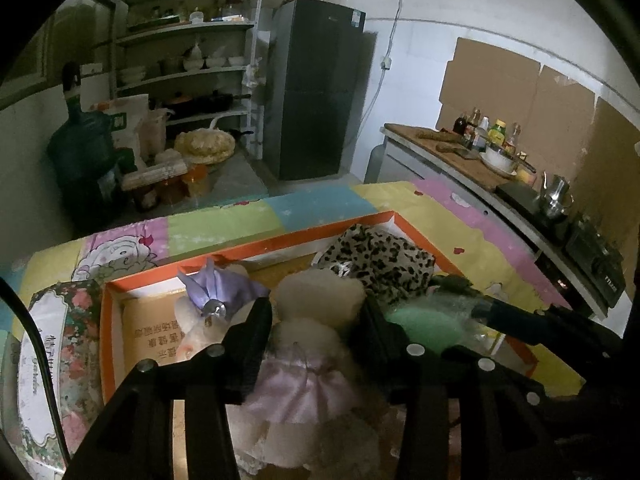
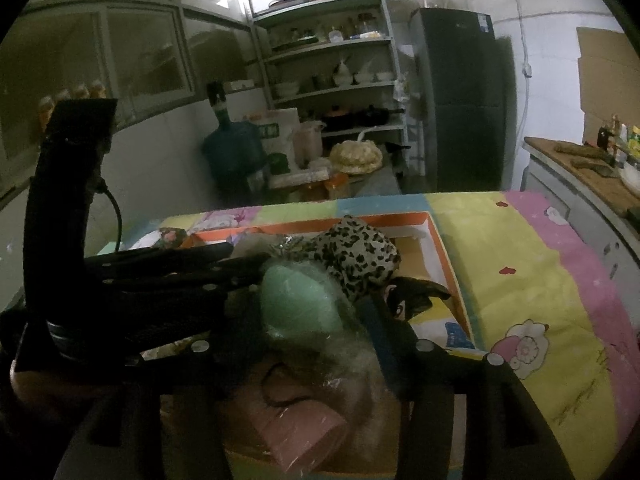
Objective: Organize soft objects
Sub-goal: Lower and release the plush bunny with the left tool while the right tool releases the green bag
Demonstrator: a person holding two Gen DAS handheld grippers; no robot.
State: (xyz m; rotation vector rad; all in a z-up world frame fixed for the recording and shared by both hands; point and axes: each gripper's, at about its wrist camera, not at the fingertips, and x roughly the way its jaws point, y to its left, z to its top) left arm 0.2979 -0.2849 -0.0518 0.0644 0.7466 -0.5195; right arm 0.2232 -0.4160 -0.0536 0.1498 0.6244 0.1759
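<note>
1. Left gripper [image 1: 316, 320]: fingers spread, w/ the plush doll [image 1: 308, 344] between them. The pads flank its fluffy cream head/neck, but I can't tell if they bite or only brush the fur. Reads as a loose straddle, not a firm pinch.
2. Right gripper [image 2: 312, 316]: fingers spread as well, w/ the green soft item [image 2: 300, 300] sitting between them, in what looks like clear crinkly wrap. No clear squeeze visible, so I call it released or nearly so.
3. Handling, doll: light, squashy, fur compresses a lot. Lilac dress is thin and slippery, lace hem may snag. Best hold = torso/neck, where the stuffing is densest, not the skirt.
4. Handling, green item: light and soft, film prob slick and noisy, so grip across the bulk, not the wrap's loose edge.
5. Outward: both items lie inside the orange-rimmed box [image 1: 108, 320], doll centre-front, green one just right of it and touching the leopard-print cloth [image 1: 380, 258] behind.
6. Further left in the box: a small plush w/ purple bow [image 1: 212, 300], just beside the left finger.
7. Box sits on a pastel cartoon cover [image 2: 520, 264]; a floral tin [image 1: 60, 360] stands just left of the box.
</note>
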